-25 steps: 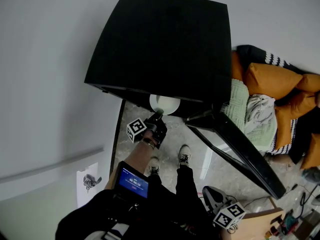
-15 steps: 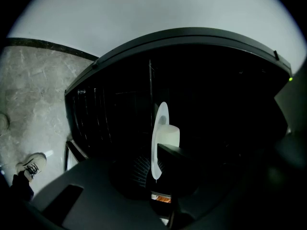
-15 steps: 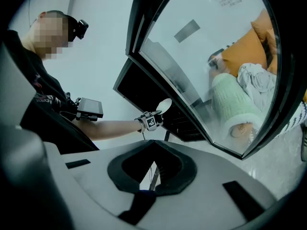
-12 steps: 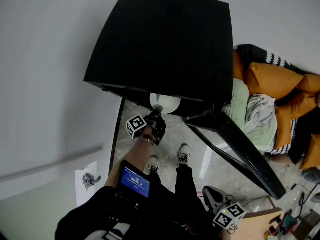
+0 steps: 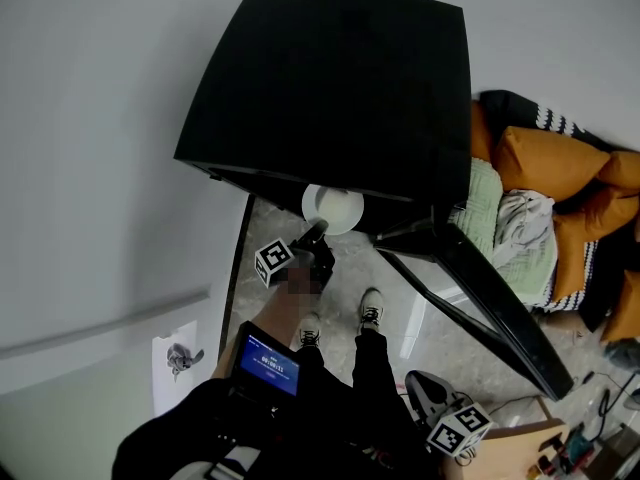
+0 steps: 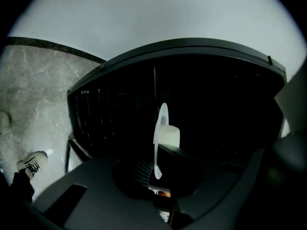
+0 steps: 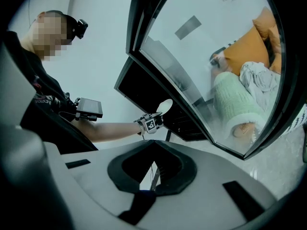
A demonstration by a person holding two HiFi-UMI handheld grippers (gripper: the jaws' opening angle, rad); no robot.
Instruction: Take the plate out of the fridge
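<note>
The left tool (image 6: 160,166) is clamped on the near rim of the plate (image 6: 162,128), its jaws having just tightened a little. It holds the plate at the mouth of the fridge (image 5: 330,88), partly out from under the black top, likely so it can be drawn clear. The right tool (image 7: 153,169), its jaws narrow with nothing between them, hangs low beside the open door (image 5: 480,288), probably because one tool is enough here.

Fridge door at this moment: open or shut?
Open. The glass door stands swung away from the black fridge, and the left gripper, shut on the rim of the white plate, holds it at the opening.
</note>
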